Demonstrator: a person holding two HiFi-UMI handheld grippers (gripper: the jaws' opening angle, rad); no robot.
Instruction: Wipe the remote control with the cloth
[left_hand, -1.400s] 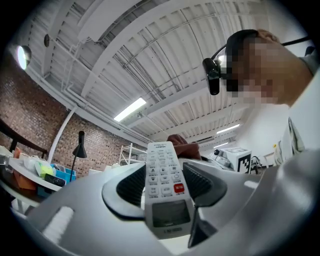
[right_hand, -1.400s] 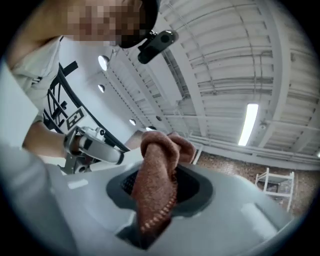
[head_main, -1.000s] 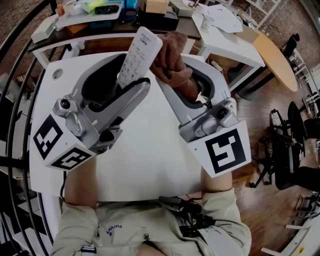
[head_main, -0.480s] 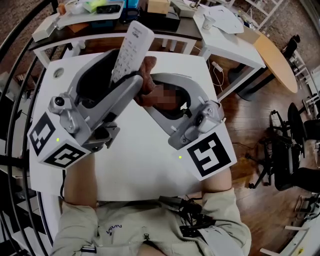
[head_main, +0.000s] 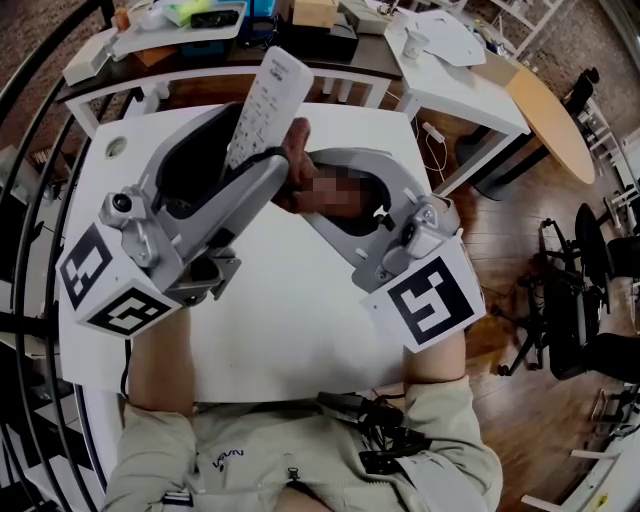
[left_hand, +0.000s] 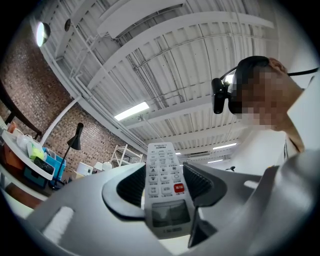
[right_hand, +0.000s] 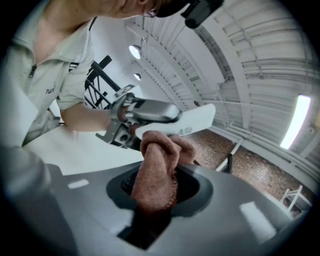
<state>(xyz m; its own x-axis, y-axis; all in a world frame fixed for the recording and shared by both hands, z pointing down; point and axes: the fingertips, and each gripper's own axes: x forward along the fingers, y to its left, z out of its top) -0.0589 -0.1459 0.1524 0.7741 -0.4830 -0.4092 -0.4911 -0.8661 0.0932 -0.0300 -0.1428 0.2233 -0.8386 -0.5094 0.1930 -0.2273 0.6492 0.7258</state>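
Observation:
The white remote control (head_main: 262, 105) stands tilted up above the white table, its lower end clamped in my left gripper (head_main: 250, 165). In the left gripper view the remote control (left_hand: 164, 186) shows its keys and small display between the two pads. My right gripper (head_main: 305, 185) is shut on a bunched brown cloth (head_main: 296, 160) that sits against the remote's underside. From the right gripper view, the cloth (right_hand: 156, 172) fills the jaws and its top touches the back of the remote control (right_hand: 180, 124). A mosaic patch hides part of the right gripper's jaws in the head view.
Below both grippers lies a white table (head_main: 300, 320). Behind it a dark bench (head_main: 210, 45) carries boxes and small items. A second white table (head_main: 450, 60) and a round wooden top (head_main: 548, 115) stand at the right, with a black chair base (head_main: 570, 300) on the wood floor.
The right gripper moved left and down with the cloth, from beside the remote's top to under its lower half. The remote tilted slightly more upright. The left gripper stayed where it was.

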